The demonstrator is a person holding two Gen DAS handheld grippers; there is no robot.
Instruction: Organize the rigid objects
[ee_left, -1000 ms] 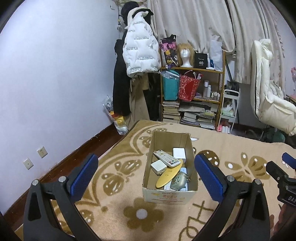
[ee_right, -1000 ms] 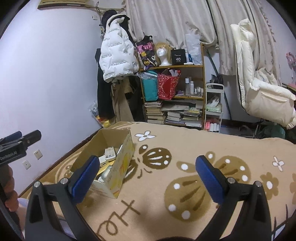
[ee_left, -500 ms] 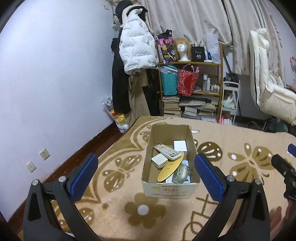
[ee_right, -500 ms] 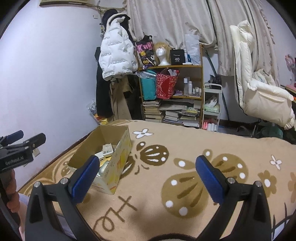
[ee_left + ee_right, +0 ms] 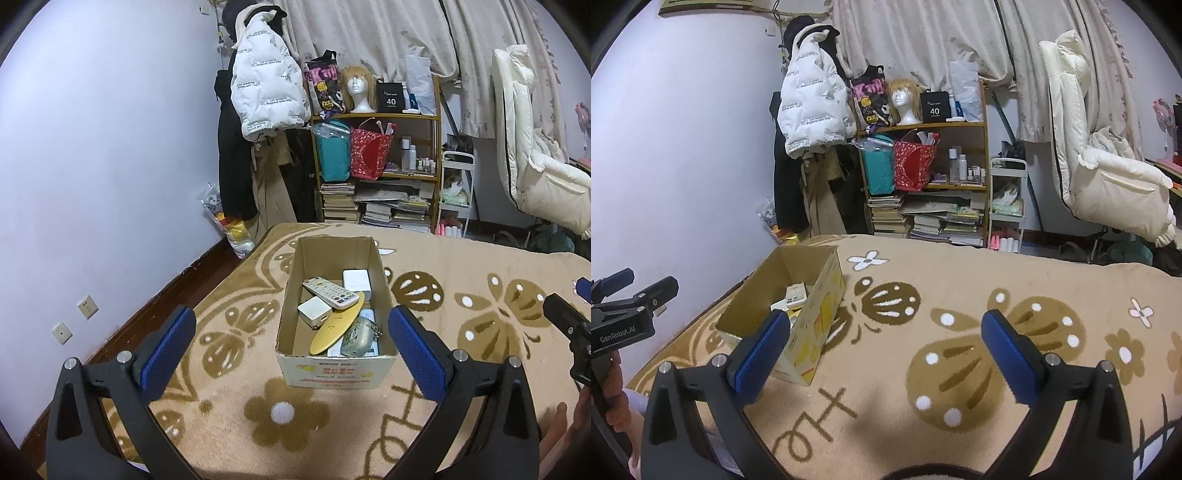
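A cardboard box (image 5: 334,251) (image 5: 827,291) stands on the tan patterned blanket. Inside lie a white remote control (image 5: 330,292) (image 5: 796,294), two white adapters (image 5: 356,280) (image 5: 313,311), a yellow oblong piece (image 5: 335,326) and a grey rounded object (image 5: 357,334). My left gripper (image 5: 291,349) hovers open just before the box's near wall, its blue pads wide apart with nothing between them. My right gripper (image 5: 882,350) is open and empty over the blanket, the box off its left pad. Each gripper shows at the edge of the other's view.
The blanket (image 5: 960,295) spreads to the right of the box. Behind stand a wooden shelf (image 5: 376,155) with books, bags and a wig head, a coat rack with a white puffer jacket (image 5: 267,74), and a cream padded chair (image 5: 535,158). The wall runs along the left.
Both grippers have drawn back and risen slightly, so the box looks a little farther off. Both stayed open and empty. The objects in the box have not moved.
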